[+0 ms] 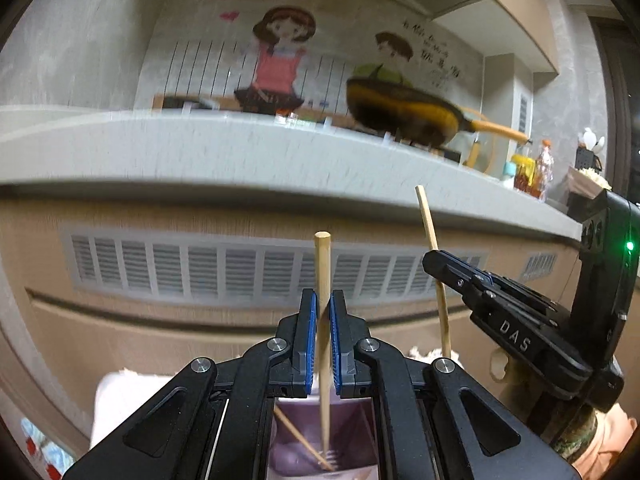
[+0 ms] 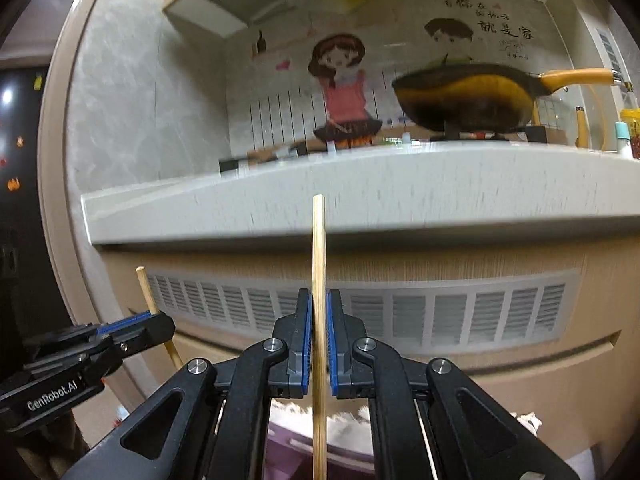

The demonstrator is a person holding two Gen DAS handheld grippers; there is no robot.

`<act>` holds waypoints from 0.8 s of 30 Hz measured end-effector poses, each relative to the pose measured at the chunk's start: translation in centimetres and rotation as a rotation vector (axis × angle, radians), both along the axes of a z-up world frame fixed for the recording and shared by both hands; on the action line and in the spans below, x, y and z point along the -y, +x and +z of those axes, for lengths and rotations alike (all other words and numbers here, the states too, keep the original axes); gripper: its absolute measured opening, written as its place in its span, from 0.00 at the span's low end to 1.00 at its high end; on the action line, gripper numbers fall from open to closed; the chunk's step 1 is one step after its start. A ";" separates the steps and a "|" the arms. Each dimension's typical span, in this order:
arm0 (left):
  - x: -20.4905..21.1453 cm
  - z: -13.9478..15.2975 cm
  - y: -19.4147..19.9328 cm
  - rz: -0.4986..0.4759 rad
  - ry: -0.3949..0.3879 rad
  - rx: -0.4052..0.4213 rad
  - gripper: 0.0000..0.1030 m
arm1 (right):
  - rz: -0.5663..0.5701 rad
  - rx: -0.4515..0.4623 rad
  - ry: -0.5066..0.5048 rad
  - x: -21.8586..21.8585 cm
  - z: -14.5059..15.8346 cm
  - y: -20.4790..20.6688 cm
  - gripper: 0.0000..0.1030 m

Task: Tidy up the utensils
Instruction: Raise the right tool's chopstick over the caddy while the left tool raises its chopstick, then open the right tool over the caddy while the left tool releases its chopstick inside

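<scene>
My left gripper (image 1: 323, 308) is shut on a wooden chopstick (image 1: 322, 264) held upright. Its lower end reaches into a purple utensil holder (image 1: 356, 432) below, where another chopstick (image 1: 298, 436) leans. My right gripper (image 2: 318, 308) is shut on a second wooden chopstick (image 2: 318, 248), also upright, above the purple holder (image 2: 288, 452). In the left wrist view the right gripper (image 1: 440, 264) shows at the right with its chopstick (image 1: 428, 220). In the right wrist view the left gripper (image 2: 160, 320) shows at the left with its chopstick (image 2: 145, 288).
A grey countertop edge (image 1: 280, 152) runs across ahead, above a beige cabinet with a white vent grille (image 1: 200, 268). A yellow-handled wok (image 2: 468, 96) stands on a stove. Bottles (image 1: 532, 168) stand at the right. A white fluffy cloth (image 2: 340, 424) lies below.
</scene>
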State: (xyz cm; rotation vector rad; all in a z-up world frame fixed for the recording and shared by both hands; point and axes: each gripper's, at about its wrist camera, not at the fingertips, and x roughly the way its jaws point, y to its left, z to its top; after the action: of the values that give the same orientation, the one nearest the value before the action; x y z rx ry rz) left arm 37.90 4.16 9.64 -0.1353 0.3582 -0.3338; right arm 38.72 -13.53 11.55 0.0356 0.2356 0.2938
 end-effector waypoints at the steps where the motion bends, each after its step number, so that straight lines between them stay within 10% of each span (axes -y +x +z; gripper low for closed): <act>1: 0.0 -0.7 0.2 0.000 0.002 -0.016 0.07 | -0.016 -0.001 -0.030 -0.3 -0.8 0.0 0.07; 12: 0.6 -5.0 -0.6 -0.023 0.038 -0.158 0.09 | -0.004 -0.117 -0.160 -0.4 -4.8 -1.5 0.08; 17: -0.6 -5.0 -2.6 0.018 0.020 -0.177 0.22 | -0.004 -0.168 -0.193 0.6 -5.2 -4.6 0.49; 24: -2.6 -5.6 -7.2 0.087 0.021 -0.200 0.48 | -0.012 -0.171 -0.232 2.2 -5.5 -10.5 0.72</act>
State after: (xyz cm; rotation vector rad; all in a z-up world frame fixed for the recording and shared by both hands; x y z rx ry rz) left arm 30.73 6.79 4.04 -0.1637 0.5517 -0.2310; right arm 28.22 -15.73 6.07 -0.1681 0.4382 0.2503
